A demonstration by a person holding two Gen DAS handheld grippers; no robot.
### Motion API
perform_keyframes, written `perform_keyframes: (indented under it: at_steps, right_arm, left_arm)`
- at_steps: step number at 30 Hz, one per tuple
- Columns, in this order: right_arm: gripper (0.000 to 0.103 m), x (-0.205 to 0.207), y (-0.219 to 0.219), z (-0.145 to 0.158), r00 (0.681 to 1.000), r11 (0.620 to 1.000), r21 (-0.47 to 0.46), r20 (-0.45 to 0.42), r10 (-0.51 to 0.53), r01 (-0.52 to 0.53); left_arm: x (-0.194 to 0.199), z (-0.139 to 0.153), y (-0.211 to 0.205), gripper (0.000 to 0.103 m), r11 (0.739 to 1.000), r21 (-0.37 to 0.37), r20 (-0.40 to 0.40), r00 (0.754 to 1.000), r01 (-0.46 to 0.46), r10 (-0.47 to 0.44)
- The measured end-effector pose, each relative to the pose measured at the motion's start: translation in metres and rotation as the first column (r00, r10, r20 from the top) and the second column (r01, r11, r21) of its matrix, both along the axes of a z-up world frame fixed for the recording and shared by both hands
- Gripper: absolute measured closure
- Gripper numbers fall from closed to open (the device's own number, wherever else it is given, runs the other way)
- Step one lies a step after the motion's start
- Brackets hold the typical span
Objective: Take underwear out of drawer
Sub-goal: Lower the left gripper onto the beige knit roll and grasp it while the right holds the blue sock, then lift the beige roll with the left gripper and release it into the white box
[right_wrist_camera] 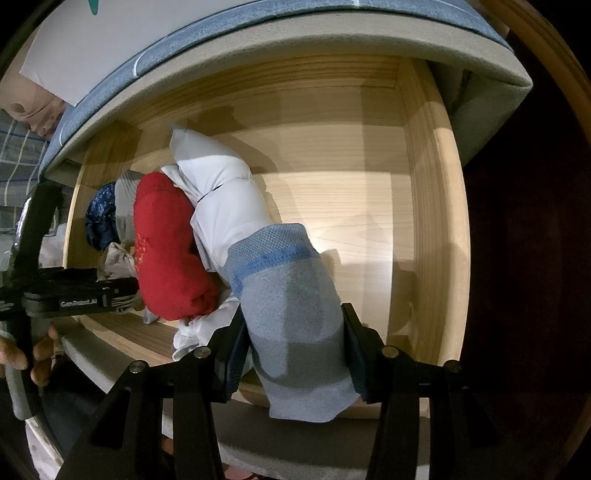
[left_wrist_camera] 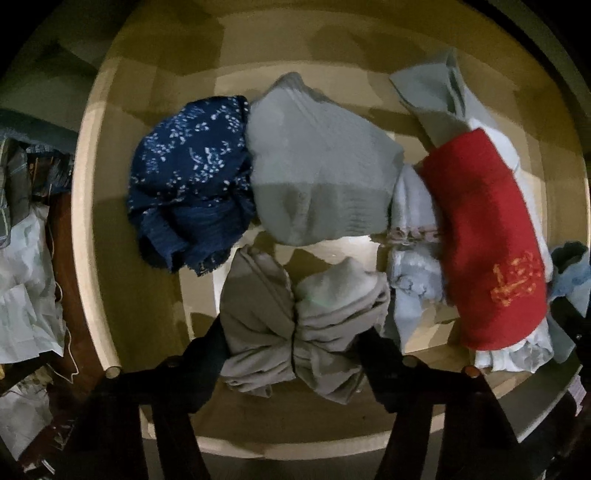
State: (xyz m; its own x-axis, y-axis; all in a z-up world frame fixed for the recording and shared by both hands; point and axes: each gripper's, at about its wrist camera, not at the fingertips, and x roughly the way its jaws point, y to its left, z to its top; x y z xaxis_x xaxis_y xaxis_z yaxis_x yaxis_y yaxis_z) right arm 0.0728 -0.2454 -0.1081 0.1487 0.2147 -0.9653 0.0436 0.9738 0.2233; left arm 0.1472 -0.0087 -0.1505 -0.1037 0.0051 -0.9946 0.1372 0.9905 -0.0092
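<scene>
I look down into a wooden drawer [left_wrist_camera: 88, 221] of folded underwear. My left gripper [left_wrist_camera: 291, 350] is shut on a bunched beige piece [left_wrist_camera: 295, 325], which is creased where the two fingers squeeze it from either side. Behind it lie a navy floral piece [left_wrist_camera: 192, 177], a grey ribbed piece [left_wrist_camera: 317, 177] and a red piece with an orange print [left_wrist_camera: 484, 236]. In the right wrist view my right gripper [right_wrist_camera: 293, 354] is shut on a grey piece with a blue band [right_wrist_camera: 291, 306], held at the drawer's front edge. The red piece [right_wrist_camera: 166, 247] and a white piece [right_wrist_camera: 225, 206] lie beside it.
Bare drawer floor [right_wrist_camera: 351, 206] lies right of the pile, up to the side wall [right_wrist_camera: 432, 221]. A blue-edged mattress [right_wrist_camera: 258, 33] overhangs the drawer's back. The left gripper's body [right_wrist_camera: 77, 295] and a person's hand [right_wrist_camera: 40, 354] are at the left. Loose clothes [left_wrist_camera: 22, 277] lie outside the drawer.
</scene>
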Motion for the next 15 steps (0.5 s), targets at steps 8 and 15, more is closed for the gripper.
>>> perform_keyframes:
  at_steps: [8,15]
  right_arm:
    - [0.058,-0.001,0.000,0.001,1.000,1.000,-0.008,0.005,-0.003,0.003]
    - [0.058,-0.001,0.001,0.002,1.000,1.000,-0.014,0.008,-0.002,0.003]
  left_arm:
    - [-0.002,0.015,0.009,0.043,0.999,-0.034,0.047,0.998,-0.035,0.036]
    - [-0.012,0.042,0.015,0.044,0.998,-0.055,0.114,0.992,-0.039,0.045]
